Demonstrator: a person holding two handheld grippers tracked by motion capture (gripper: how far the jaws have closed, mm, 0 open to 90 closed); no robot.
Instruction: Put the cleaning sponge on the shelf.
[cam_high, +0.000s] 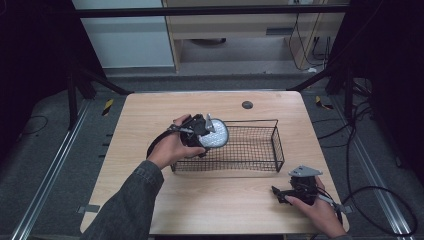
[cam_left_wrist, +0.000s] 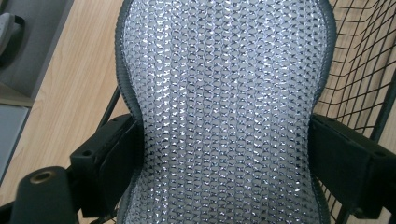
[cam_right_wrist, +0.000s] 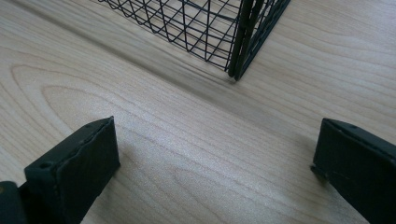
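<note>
A: From the high view, we saw the left gripper (cam_high: 204, 131) at the left end of the wire basket (cam_high: 260, 150), pinching a silvery mesh pad (cam_high: 216, 134) that sat over the basket's near-left corner, at rim height.

B: And we saw the right gripper (cam_high: 285, 192) low by the table's (cam_high: 150, 115) near-right edge, well apart from the basket, its jaws pointing left across bare wood. We had open room in front of the basket and along the left side of the table.

A: In the left gripper view, the mesh pad (cam_left_wrist: 224, 107) stood between the two black jaws, which pressed on its narrowed waist from both sides. Its dark bound edge ran along the left and right. Behind it on the right we saw the wire basket (cam_left_wrist: 369, 70), and on the left the table (cam_left_wrist: 70, 93) ran out to its edge, with floor beyond.

B: In the right gripper view, our jaws were spread wide with nothing between them, just wood grain. The wire basket (cam_right_wrist: 243, 42) showed one corner ahead, clear of both jaws, and the table (cam_right_wrist: 187, 154) lay open all around that corner.
</note>
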